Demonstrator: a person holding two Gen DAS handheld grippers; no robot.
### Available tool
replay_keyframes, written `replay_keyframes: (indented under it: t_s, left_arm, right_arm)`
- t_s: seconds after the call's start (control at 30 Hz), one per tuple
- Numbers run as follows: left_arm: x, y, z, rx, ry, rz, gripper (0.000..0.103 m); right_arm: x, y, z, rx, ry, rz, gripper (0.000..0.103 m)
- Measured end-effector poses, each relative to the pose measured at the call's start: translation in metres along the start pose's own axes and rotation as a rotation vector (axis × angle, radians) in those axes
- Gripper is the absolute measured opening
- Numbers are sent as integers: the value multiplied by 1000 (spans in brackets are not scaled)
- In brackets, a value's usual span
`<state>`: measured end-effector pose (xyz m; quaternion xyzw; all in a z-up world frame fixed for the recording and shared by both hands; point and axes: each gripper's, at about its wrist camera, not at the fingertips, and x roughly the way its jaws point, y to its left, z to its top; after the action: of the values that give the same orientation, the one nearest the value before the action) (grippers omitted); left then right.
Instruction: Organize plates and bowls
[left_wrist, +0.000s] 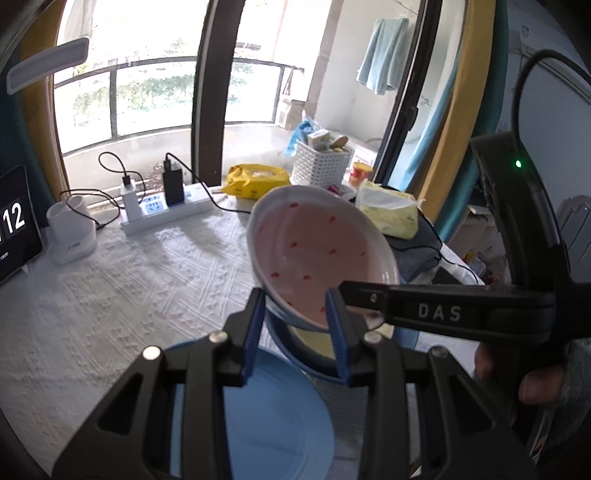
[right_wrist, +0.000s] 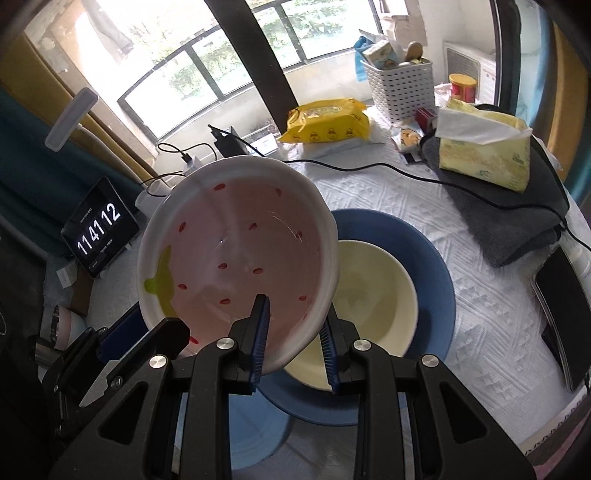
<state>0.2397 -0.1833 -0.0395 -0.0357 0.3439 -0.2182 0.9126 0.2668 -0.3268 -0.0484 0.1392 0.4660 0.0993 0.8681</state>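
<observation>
A pink bowl with red specks (right_wrist: 236, 251) is held tilted in the air; it also shows in the left wrist view (left_wrist: 314, 251). My right gripper (right_wrist: 293, 336) is shut on its near rim, one finger inside and one outside. My left gripper (left_wrist: 295, 325) also straddles the bowl's rim; its blue pads (left_wrist: 334, 317) stand apart and whether they press the rim is unclear. Below the pink bowl, a cream bowl (right_wrist: 369, 306) sits inside a dark blue bowl (right_wrist: 432, 288). A light blue plate (left_wrist: 273, 417) lies beside them under the left gripper.
The table has a white textured cloth (left_wrist: 129, 295). At the back stand a power strip with chargers (left_wrist: 162, 206), a white basket (right_wrist: 402, 88), a yellow wipes pack (right_wrist: 328, 122) and a tissue pack (right_wrist: 484, 151) on a grey towel. A clock tablet (right_wrist: 99, 229) stands left, a phone (right_wrist: 561, 306) lies right.
</observation>
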Motion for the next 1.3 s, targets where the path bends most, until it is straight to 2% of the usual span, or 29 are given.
replay_keyframes:
  t_s: [0.83, 1.1, 1.3]
  left_arm:
    - [35, -26, -18, 46, 89, -31, 35]
    - [41, -23, -20, 38, 110, -29, 35]
    - [48, -19, -24, 32, 139, -21, 35]
  right_arm:
    - [12, -45, -22, 42, 48, -48, 29]
    - [10, -45, -22, 39, 36, -57, 29]
    - [11, -35, -24, -28, 37, -125, 29]
